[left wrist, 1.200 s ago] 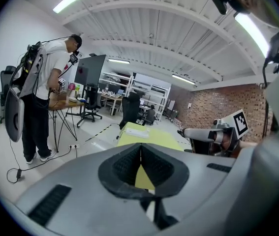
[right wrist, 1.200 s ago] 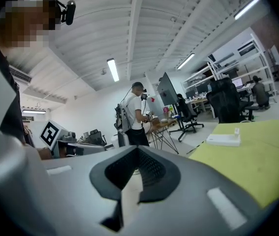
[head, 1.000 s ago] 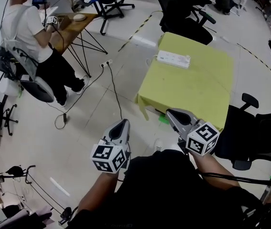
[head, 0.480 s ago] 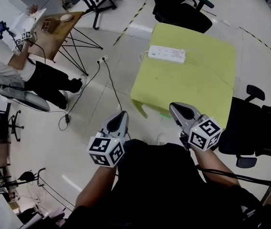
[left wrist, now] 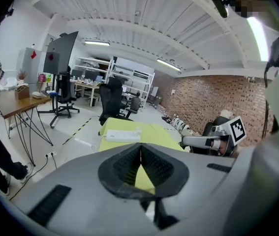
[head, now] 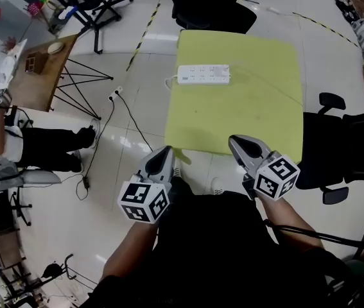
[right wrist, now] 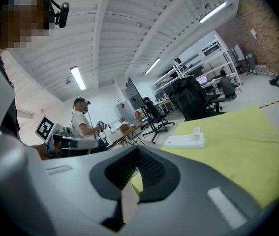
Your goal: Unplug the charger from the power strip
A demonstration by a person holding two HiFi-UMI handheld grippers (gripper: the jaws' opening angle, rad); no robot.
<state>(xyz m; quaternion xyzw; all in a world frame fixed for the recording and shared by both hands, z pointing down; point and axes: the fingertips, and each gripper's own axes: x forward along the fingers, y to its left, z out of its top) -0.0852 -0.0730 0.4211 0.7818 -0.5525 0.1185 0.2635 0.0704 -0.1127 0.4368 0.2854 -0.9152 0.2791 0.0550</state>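
Power strip (head: 203, 74) at left edge of table (head: 233, 127), open room to right

Two grippers: left gripper (head: 167, 149), right gripper (head: 234, 140). Ahead of both: one yellow table (head: 246, 117), one white power strip (head: 204, 74), one charger (right wrist: 197, 130). Three black office chairs (head: 210, 11) counted in the head view. Left of the left gripper: one wooden desk (head: 40, 79), one seated person (head: 21, 149).
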